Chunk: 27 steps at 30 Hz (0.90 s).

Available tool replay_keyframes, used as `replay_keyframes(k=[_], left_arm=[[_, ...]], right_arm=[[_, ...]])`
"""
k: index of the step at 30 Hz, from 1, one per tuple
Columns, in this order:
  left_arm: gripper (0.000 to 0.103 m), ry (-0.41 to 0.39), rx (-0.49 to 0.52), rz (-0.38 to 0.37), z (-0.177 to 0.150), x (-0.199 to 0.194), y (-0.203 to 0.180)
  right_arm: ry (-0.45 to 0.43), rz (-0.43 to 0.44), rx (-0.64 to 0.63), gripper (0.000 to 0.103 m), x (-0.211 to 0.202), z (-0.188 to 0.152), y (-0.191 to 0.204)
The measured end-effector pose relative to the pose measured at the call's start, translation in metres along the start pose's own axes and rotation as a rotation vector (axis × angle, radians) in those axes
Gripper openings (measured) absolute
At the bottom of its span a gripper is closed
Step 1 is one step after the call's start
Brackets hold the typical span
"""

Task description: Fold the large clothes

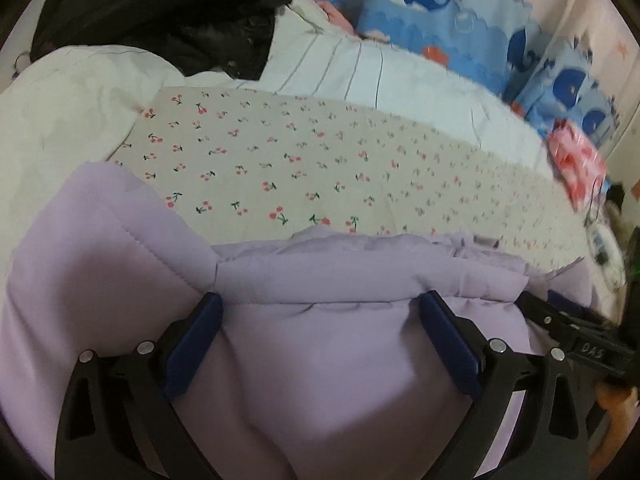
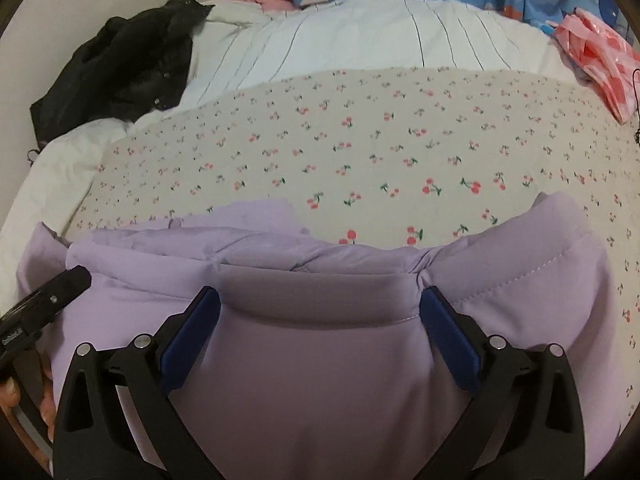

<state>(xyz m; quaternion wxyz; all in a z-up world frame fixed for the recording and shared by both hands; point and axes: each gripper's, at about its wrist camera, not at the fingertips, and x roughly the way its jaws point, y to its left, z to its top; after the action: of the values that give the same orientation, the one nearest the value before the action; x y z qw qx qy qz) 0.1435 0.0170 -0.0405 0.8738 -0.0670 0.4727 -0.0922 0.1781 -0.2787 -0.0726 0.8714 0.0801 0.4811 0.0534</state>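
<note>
A lilac padded jacket (image 1: 320, 360) lies bunched on the near part of the cherry-print bedsheet (image 1: 320, 160). My left gripper (image 1: 320, 308) stands wide open over it, its blue pads (image 1: 192, 344) pressed against the fabric, a fold of jacket bulging between the jaws. In the right wrist view the same jacket (image 2: 320, 380) fills the foreground, and my right gripper (image 2: 320, 300) is also wide open, its blue pads (image 2: 448, 340) set against the fabric under a rolled fold. Each gripper's black body shows at the edge of the other's view.
A black garment (image 1: 160, 20) lies on a white duvet (image 1: 360, 72) at the back left. Blue whale-print pillows (image 1: 440, 12) line the far side. A pink plastic bag (image 2: 600, 60) lies at the right. The cherry sheet (image 2: 360, 140) stretches beyond the jacket.
</note>
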Motion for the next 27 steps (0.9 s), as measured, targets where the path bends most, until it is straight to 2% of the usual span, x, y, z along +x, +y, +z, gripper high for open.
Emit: replay_keyframes(k=[1, 2, 4, 5, 6, 7, 9, 11, 13, 15, 18, 20, 22, 25, 27], left_arm=[[0.095, 0.005, -0.002, -0.004, 0.001, -0.007, -0.001], [0.095, -0.028, -0.023, -0.038, 0.004, -0.025, 0.001], [0.095, -0.109, -0.021, -0.042, 0.007, -0.049, 0.004], [0.095, -0.133, -0.013, -0.016, 0.009, -0.052, 0.007], [0.095, -0.141, -0.012, 0.021, 0.01, -0.049, 0.013], [0.095, -0.122, -0.025, 0.032, 0.009, -0.04, 0.019], [0.096, -0.02, -0.124, -0.038, 0.005, -0.007, 0.039], [0.097, -0.039, -0.123, -0.032, 0.004, 0.003, 0.041], [0.097, -0.047, -0.114, -0.028, 0.005, 0.012, 0.039], [0.097, -0.054, -0.128, -0.053, 0.005, 0.021, 0.043], [0.097, -0.064, -0.125, -0.055, 0.002, 0.023, 0.044], [0.097, -0.047, -0.104, -0.032, 0.002, 0.022, 0.04], [0.097, -0.019, -0.103, -0.03, 0.006, 0.007, 0.039], [0.097, -0.086, -0.087, -0.089, -0.002, -0.038, 0.041], [0.097, -0.121, -0.033, -0.068, -0.015, -0.053, 0.042]], right_arm=[[-0.021, -0.016, -0.03, 0.096, -0.011, 0.002, 0.0], [-0.09, -0.037, -0.046, 0.096, -0.028, 0.003, -0.003], [-0.158, -0.08, -0.038, 0.096, -0.043, 0.003, -0.014], [-0.151, -0.089, -0.019, 0.096, -0.04, 0.002, -0.022], [-0.106, -0.069, 0.018, 0.096, -0.027, -0.002, -0.034], [-0.077, -0.051, 0.04, 0.096, -0.016, -0.007, -0.04], [-0.088, -0.036, 0.049, 0.096, -0.008, -0.01, -0.041], [-0.09, -0.031, 0.053, 0.096, 0.001, -0.006, -0.042], [-0.08, 0.016, 0.108, 0.096, 0.014, -0.003, -0.055], [-0.077, 0.044, 0.14, 0.096, 0.021, -0.001, -0.064], [-0.074, 0.037, 0.135, 0.096, 0.022, -0.001, -0.064], [-0.038, 0.044, 0.128, 0.096, 0.013, 0.003, -0.065], [-0.064, 0.029, 0.114, 0.095, -0.015, 0.003, -0.064], [-0.18, 0.012, 0.046, 0.096, -0.07, -0.017, -0.061], [-0.194, -0.055, -0.004, 0.096, -0.066, -0.04, -0.063]])
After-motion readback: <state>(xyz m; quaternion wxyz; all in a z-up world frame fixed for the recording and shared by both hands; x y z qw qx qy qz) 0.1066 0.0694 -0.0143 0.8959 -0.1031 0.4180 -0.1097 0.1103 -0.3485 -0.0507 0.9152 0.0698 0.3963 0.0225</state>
